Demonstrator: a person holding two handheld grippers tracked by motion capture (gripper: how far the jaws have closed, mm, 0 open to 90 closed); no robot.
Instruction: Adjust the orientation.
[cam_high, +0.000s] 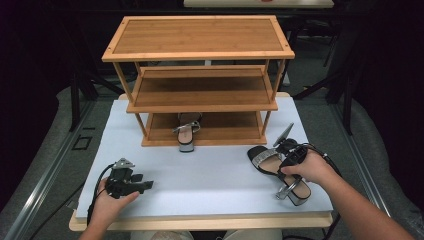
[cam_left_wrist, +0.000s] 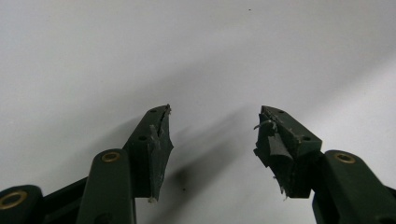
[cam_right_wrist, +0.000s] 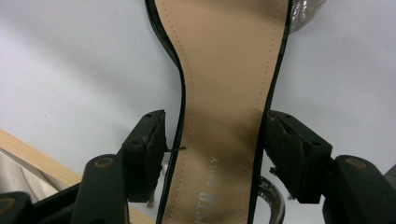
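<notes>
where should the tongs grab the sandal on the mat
Grip the sandal across its narrow waist, coming from above. The insole pinches in there, and the right tongs already straddle it, one pad at each edge with small gaps left.

1. The sandal lies on the white counter at its right front, well apart from the wooden shoe rack.
2. It is a black high-heeled shoe with a glittery silver toe strap, a tan insole printed with lettering, and a silver block heel.
3. It stands upright on its sole, toe toward the rack and heel toward the counter's front edge.
4. Its narrow waist sits between the right gripper's fingers.
</notes>
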